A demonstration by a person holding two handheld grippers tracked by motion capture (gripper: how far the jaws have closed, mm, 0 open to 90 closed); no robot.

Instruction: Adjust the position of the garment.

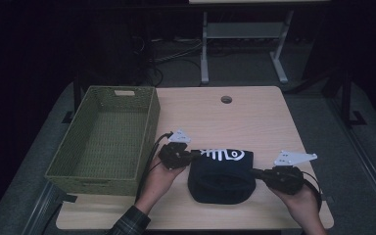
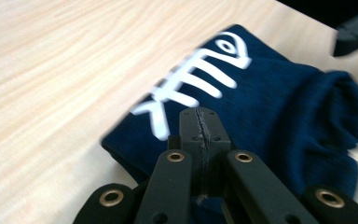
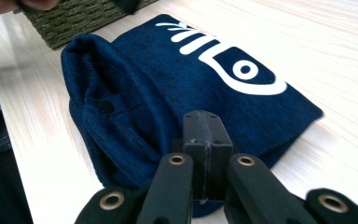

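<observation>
Two grippers, left and right, have their jaws closed flat together, each pinching an edge of the navy folded garment that lies between them on the table. I judge I'm mid-grasp, about to lift; next I must raise both ends evenly and carry it toward the woven basket beyond my left gripper. How much cloth is caught, I can't quite see. Farther off, desk legs stand in a dark room.

Bare table lies open beyond the garment; basket walls its left.
</observation>
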